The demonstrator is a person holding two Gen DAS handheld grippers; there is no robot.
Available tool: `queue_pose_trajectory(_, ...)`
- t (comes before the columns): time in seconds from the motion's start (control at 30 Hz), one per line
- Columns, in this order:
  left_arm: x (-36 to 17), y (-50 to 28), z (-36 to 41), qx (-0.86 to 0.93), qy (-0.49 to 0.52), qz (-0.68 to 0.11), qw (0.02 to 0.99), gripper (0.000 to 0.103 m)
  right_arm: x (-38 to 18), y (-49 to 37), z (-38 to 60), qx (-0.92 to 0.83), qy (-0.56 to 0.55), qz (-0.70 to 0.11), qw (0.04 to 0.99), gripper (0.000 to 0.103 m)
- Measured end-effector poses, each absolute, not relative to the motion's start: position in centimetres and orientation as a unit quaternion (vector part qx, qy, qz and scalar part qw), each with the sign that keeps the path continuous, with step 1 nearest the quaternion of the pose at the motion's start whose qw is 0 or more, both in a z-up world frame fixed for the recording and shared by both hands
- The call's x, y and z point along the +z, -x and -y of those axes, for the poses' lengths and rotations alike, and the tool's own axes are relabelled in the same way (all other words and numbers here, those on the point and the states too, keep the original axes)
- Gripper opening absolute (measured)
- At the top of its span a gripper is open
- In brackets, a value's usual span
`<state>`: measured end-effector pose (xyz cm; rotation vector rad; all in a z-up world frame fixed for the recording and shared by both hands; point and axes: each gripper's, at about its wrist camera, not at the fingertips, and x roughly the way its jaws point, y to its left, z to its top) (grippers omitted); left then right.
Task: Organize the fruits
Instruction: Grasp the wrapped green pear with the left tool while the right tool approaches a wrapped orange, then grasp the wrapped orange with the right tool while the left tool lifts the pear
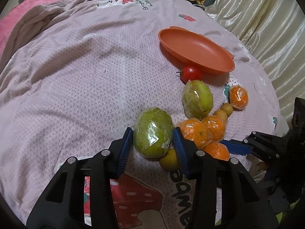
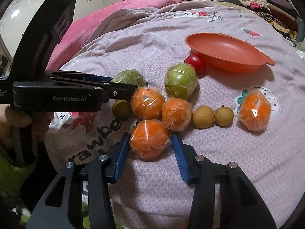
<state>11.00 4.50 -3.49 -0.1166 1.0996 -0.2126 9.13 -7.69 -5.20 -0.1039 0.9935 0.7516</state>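
Underneath, a lilac printed bedspread [image 1: 76,76]; both jaws clenched — left on green fruit [image 1: 152,131], right on orange [image 2: 149,140].

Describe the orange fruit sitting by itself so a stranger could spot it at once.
Start at the orange dish on the pink bedspread. Toward the camera from its tabbed end lies a plastic-wrapped orange on a printed strawberry cartoon. Unlike the three clustered oranges, it sits alone, beyond two small yellow-brown fruits.

The right gripper [image 2: 150,143] has its blue pads against a plastic-wrapped orange [image 2: 149,140] on the bedspread [image 2: 219,162]; the left gripper [image 2: 131,85] (seen side-on) flanks a wrapped green fruit [image 2: 126,77]. The orange dish [image 2: 225,52] sits beyond.
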Motion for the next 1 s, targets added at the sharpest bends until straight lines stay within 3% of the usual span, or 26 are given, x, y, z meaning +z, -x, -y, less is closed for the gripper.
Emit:
queue_pose_trajectory(0.43,-3.6,-11.5,-4.8,-0.118,0.075,-0.521,0.842,0.035,-4.5,-8.8,8.7,0.374,0.04,-0.451,0.809,0.038)
queue_pose_trajectory(1.0,0.6,-12.7,-4.4,-0.117,0.078,-0.486,0.863,0.035,-0.4,-11.6,12.9,0.356,0.017,-0.396,0.846,0.038)
